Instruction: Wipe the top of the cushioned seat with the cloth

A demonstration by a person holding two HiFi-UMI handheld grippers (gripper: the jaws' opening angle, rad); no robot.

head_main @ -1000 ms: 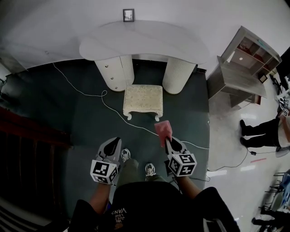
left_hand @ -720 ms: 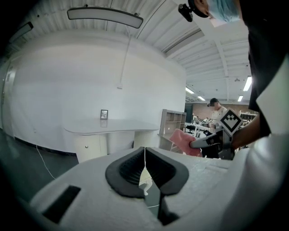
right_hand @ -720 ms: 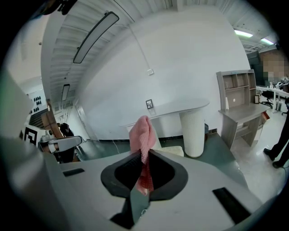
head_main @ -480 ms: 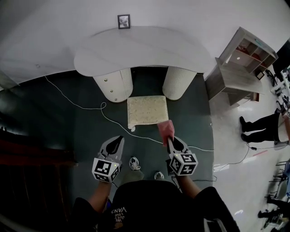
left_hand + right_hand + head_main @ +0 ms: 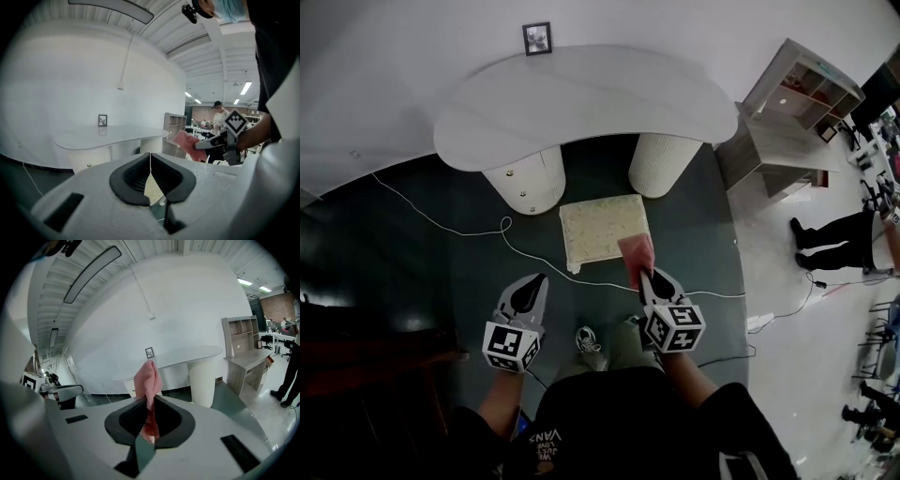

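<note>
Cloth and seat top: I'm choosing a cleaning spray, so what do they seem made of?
Cloth: soft pink textile, matte, probably knit or microfibre; a fine dotted weave shows and it folds limply in the right gripper. Seat top: pale mottled fabric, likely upholstery, matte; too small to tell the weave.

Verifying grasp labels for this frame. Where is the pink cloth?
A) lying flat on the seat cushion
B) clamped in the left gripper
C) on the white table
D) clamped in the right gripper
D: in the right gripper view the pink cloth is pinched between the jaws of the right gripper, while the left gripper has its jaws together on nothing and the cushioned seat is bare on top.
</note>
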